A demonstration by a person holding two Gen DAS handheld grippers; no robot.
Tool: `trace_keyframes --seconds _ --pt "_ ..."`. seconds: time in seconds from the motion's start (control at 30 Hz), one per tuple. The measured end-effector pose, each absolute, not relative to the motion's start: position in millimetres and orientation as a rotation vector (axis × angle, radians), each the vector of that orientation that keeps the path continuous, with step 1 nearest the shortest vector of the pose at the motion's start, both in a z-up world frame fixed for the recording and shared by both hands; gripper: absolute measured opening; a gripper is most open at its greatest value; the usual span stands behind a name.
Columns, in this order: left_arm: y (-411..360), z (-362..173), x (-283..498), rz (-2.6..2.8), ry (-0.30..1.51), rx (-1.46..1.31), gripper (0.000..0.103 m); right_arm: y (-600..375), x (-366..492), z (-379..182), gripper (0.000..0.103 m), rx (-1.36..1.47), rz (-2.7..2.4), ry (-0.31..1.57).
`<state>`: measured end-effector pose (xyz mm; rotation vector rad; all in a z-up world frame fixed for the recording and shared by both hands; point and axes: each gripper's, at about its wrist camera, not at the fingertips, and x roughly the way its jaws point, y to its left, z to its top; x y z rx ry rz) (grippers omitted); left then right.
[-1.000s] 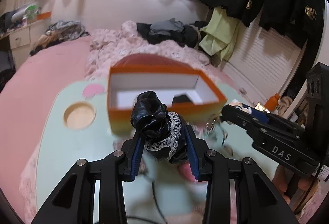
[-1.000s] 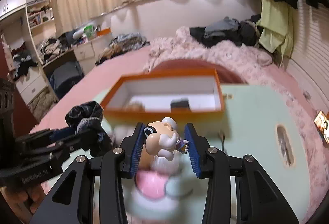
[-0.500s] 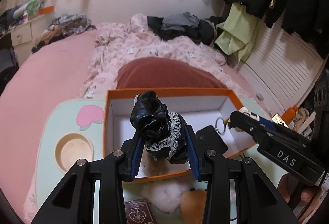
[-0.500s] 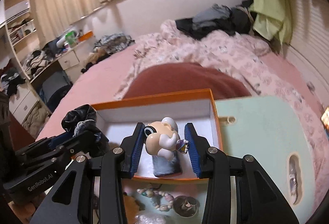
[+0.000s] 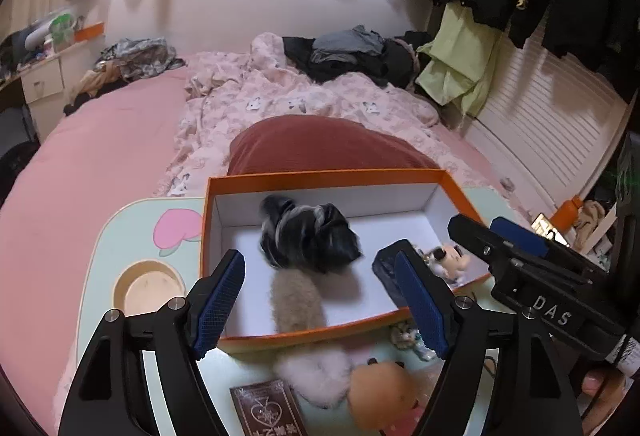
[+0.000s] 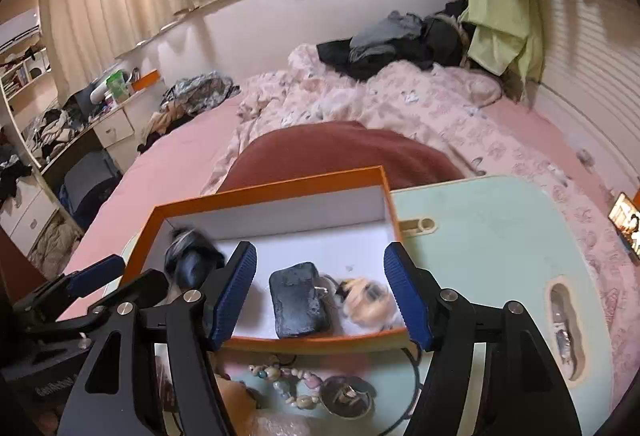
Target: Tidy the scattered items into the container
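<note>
Box [image 5: 320,177] is catching both drops; my left gripper [image 5: 320,300] and right gripper [image 6: 320,292] jaws are opening, empty. I'd lift clear before grabbing beads [image 6: 280,380] near the table's front edge.

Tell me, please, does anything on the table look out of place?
Yes. A bead bracelet, a fluffy white pompom and a dark card lie on the table in front of the orange box, not inside it.
</note>
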<state>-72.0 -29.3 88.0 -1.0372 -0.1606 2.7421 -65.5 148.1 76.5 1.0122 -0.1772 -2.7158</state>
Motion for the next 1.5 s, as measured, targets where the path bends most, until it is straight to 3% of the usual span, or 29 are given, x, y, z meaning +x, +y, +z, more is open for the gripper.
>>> trace_keyframes --seconds 0.43,0.53,0.6,0.87,1.17,1.23,1.37,1.5 --pt "-35 81 -1 2.680 -0.094 -1.089 0.080 143 19 64 0.067 1.011 -2.653 -0.010" --pt "-35 70 24 2.670 -0.085 -1.085 0.090 138 40 45 0.067 1.043 -2.651 0.104" --pt "-35 59 35 2.696 -0.064 -1.102 0.090 137 48 35 0.067 1.056 -2.661 0.154" --pt "-47 18 50 2.773 -0.122 -1.176 0.090 148 50 18 0.067 1.132 -2.652 0.112" --pt "-55 -2 42 2.769 -0.174 -1.279 0.095 144 48 2 0.067 1.230 -2.667 0.208" --pt "-53 -4 40 2.764 -0.151 -1.293 0.103 146 47 1 0.073 1.234 -2.669 0.206" --pt "-39 -9 37 2.775 0.008 -1.344 0.103 147 46 0 0.080 1.234 -2.661 0.208" --pt "-39 -8 39 2.763 0.013 -1.328 0.103 145 46 -1 0.085 1.227 -2.651 0.211"
